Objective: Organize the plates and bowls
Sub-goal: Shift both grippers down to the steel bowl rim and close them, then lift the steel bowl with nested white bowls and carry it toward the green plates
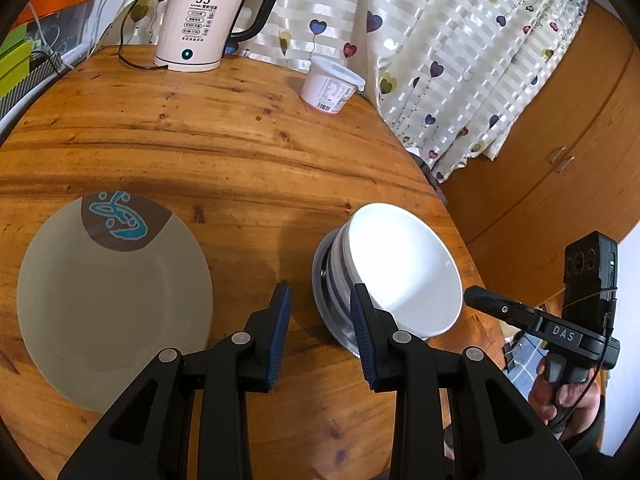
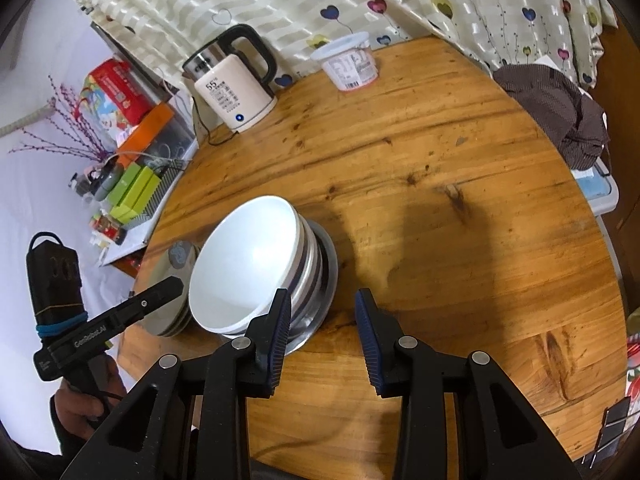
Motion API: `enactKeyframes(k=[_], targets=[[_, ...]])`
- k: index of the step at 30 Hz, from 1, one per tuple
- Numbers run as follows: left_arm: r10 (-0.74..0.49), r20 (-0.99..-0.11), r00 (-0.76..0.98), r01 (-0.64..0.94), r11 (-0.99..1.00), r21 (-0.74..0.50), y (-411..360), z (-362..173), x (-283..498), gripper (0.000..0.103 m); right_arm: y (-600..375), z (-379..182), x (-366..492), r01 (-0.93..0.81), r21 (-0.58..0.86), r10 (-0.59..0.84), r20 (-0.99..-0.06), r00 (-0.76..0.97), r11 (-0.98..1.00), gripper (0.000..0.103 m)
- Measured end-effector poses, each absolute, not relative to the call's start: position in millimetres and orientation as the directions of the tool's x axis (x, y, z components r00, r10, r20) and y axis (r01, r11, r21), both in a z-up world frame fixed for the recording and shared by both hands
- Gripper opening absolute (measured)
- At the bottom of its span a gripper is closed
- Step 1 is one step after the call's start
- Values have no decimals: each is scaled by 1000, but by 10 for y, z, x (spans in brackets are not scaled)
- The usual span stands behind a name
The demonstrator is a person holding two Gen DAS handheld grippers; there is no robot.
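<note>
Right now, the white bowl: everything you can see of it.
The white bowl is glossy, ceramic-looking, plain inside and empty. It sits upright, nested on top of a stack of striped bowls that stands on a shiny metal plate near the wooden table's edge. Neither gripper touches it.

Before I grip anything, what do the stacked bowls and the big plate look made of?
White bowl: likely glazed ceramic; smooth, glossy, bright glare inside. Bottom bowl of the stack: seemingly stainless steel; grey, mirror-like rim. Beige plate: probably ceramic or melamine; duller sheen, printed blue motif.
</note>
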State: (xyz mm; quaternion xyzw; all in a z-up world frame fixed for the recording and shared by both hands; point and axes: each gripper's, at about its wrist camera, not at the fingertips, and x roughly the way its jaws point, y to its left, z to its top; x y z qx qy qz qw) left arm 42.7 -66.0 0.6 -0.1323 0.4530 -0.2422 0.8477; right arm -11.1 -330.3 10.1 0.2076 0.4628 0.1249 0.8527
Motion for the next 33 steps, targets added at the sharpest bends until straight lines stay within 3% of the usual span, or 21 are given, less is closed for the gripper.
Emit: enactKeyframes(k=[6,14,33], targets=[[-530,-713,459,281,848,-449,-632,-56,414,32,-3299,31,-94,-14,477,412,-745,525,879,33],[-545,-731,410,258,838,-480,-657,-187,439,32,-3261,-32,-56,-24,495,437,-743,506,869,24],[-553,-742,380,244,833,-496,-728,-255,525,32,-3260,-106,35,-14,490,433,-757,489,871,23]])
